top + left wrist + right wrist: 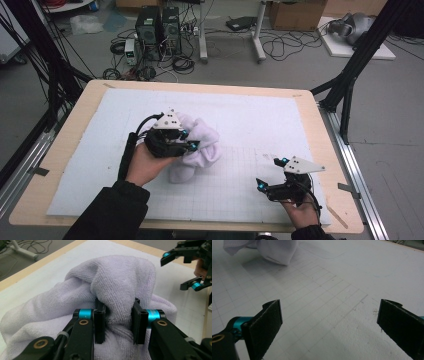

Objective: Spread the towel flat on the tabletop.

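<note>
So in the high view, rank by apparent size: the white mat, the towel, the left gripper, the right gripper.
1. white mat
2. towel
3. left gripper and right gripper: they look about alike, so no ranking between them.

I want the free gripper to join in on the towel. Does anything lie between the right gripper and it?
Nothing visible does. Between the open right gripper and the towel lies only bare white mat. The left gripper already pinches a fold of the towel.

White gridded mat [260, 120] on wooden table [75, 120]; computer towers [159, 25], cardboard box [296, 14] on floor.
</note>
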Demonstrator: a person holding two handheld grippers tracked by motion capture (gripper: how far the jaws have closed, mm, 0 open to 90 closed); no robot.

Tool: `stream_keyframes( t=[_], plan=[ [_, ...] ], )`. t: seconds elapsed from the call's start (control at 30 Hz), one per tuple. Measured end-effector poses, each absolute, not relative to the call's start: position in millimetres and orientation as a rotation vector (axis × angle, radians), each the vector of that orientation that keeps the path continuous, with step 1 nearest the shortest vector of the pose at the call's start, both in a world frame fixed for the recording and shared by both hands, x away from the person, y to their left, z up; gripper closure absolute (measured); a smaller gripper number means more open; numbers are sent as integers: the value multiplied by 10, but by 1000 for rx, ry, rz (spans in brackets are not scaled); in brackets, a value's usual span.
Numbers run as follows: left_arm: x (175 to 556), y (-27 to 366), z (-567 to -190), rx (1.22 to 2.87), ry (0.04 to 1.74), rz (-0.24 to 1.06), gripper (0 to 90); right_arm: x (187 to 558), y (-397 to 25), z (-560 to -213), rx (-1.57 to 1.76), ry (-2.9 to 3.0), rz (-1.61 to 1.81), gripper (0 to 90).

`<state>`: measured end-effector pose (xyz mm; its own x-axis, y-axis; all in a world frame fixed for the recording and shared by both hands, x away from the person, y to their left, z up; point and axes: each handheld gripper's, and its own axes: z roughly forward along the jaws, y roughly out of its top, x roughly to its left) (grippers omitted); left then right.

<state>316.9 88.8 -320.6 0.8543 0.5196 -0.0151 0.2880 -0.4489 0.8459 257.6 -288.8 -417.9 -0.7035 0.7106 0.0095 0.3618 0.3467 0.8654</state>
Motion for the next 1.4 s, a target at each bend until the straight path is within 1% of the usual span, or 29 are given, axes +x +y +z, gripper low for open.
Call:
stream_keyframes(
  t=[0.2,0.33,0.47,0.5,0.53,0.57,0.6,0.63,0.67,0.7,0.77,0.83,0.87,1.03,1.07,1.1,1.13,1.2,1.23,1.27,1.3,1.33,1.4],
  plan=[
    [3093,799,-3468,2092,592,276,689,2573,-2878,-4187,936,2253,1301,50],
    [2997,875,-3804,2116,630,261,678,2570,-2856,-4199,938,2268,1302,56],
    [2938,944,-3924,2109,639,254,657,2582,-2821,-4199,935,2280,1313,62],
    [2924,966,-3952,2105,647,247,619,2606,-2785,-4194,933,2287,1339,71],
    [2912,986,-3976,2098,650,238,619,2606,-2785,-4194,933,2287,1339,71],
    [2900,1010,-3987,2098,646,232,530,2640,-2738,-4181,919,2299,1371,127],
    [2891,1027,-3988,2093,646,224,530,2640,-2738,-4181,919,2299,1371,127],
    [2868,1077,-3965,2076,641,206,462,2679,-2676,-4161,888,2314,1401,163],
    [2868,1077,-3965,2076,641,206,422,2679,-2676,-4161,888,2314,1401,163],
    [2852,1112,-3936,2072,633,213,383,2725,-2590,-4144,870,2328,1391,182],
    [2836,1167,-3891,2061,621,215,362,2773,-2518,-4139,831,2350,1403,229],
    [2829,1236,-3843,2048,607,230,346,2810,-2468,-4142,816,2360,1411,232],
    [2836,1275,-3829,2042,605,254,325,2874,-2389,-4152,801,2379,1410,252],
    [2986,1400,-3890,2033,628,306,329,2998,-2246,-4176,784,2410,1427,290],
    [3022,1414,-3911,2031,635,312,345,3025,-2212,-4182,782,2412,1434,304],
    [3064,1418,-3934,2033,647,308,377,3079,-2142,-4204,768,2434,1455,342],
    [3094,1415,-3950,2039,657,310,377,3079,-2142,-4204,768,2434,1455,342],
    [3157,1393,-3992,2054,664,312,429,3147,-2031,-4251,750,2464,1444,376],
    [3186,1382,-4013,2059,669,309,429,3147,-2031,-4251,750,2464,1444,376],
    [3214,1366,-4042,2076,678,304,485,3182,-1951,-4299,729,2498,1426,404],
    [3230,1354,-4063,2087,682,304,485,3182,-1951,-4299,729,2498,1426,404],
    [3252,1340,-4093,2114,682,303,509,3190,-1926,-4315,721,2513,1413,412],
    [3276,1317,-4132,2141,682,284,547,3200,-1868,-4357,697,2556,1382,456]
  ],
)
